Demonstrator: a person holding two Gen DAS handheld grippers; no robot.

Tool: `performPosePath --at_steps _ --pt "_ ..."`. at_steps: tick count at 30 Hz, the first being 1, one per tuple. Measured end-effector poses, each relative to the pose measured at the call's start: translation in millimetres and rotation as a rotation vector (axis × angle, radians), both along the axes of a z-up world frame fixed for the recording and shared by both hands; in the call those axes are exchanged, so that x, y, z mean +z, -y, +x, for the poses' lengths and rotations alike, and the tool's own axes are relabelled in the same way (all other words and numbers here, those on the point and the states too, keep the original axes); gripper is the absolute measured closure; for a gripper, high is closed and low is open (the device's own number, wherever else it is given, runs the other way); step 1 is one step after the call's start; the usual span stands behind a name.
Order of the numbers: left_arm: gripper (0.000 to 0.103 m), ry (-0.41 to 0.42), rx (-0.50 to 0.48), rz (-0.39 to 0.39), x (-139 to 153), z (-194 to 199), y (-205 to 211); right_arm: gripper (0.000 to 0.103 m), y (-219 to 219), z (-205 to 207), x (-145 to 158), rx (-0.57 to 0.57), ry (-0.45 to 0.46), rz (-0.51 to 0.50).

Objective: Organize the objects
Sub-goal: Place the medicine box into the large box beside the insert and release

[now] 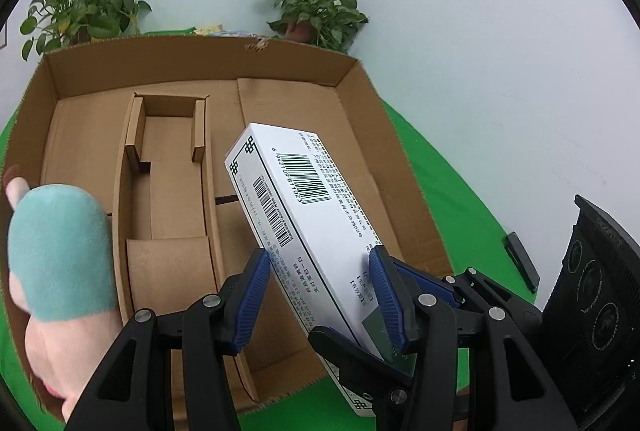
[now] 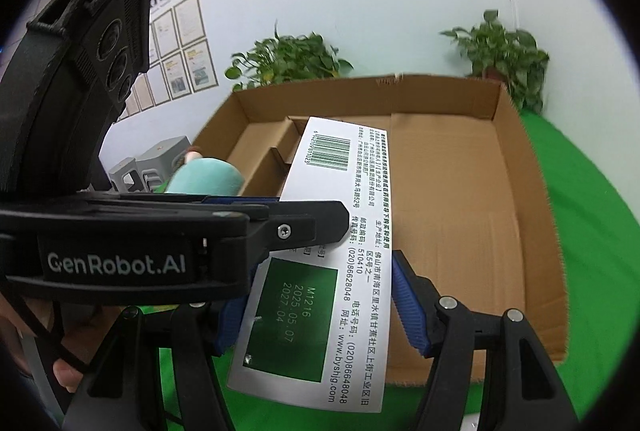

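A long white carton [image 1: 304, 207] with barcodes and a green date panel is held tilted above the open cardboard box [image 1: 352, 79]. My left gripper [image 1: 320, 271] is shut on the carton's lower part, blue pads on both sides. My right gripper [image 2: 324, 295] is around the same carton [image 2: 340, 243] near its green panel; its right pad [image 2: 408, 307] sits just off the carton's edge, and the left gripper's black finger crosses in front. A plush toy [image 1: 60, 255] with a teal cap lies in the box's left part.
The box has cardboard dividers [image 1: 168, 167] in its left half and a bare right half [image 2: 460, 211]. It stands on a green cloth [image 1: 460, 199]. Two potted plants [image 1: 316, 7] stand behind it against the wall. A small dark object [image 1: 520, 261] lies on the cloth at right.
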State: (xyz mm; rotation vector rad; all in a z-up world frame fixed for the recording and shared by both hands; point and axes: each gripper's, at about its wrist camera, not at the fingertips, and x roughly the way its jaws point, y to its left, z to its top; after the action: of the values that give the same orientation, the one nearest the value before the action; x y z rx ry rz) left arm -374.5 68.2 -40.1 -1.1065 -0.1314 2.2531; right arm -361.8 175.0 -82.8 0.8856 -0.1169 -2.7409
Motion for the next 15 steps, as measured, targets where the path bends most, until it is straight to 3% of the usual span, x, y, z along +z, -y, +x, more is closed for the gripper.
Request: performPosePath --at_steps 4,9,15 --pt "0.057 0.038 0.0 -0.019 -23.9 -26.9 0.1 0.039 -1.6 -17.2 -17.2 -0.016 0.059 -0.026" --pt "0.07 0.073 -0.004 -0.045 -51.1 -44.0 1.0 0.04 -2.8 -30.3 -38.1 -0.036 0.132 -0.048" --pt "0.071 0.064 0.021 -0.03 -51.7 -38.5 21.0 0.04 3.2 -34.6 -44.8 -0.004 0.181 -0.042"
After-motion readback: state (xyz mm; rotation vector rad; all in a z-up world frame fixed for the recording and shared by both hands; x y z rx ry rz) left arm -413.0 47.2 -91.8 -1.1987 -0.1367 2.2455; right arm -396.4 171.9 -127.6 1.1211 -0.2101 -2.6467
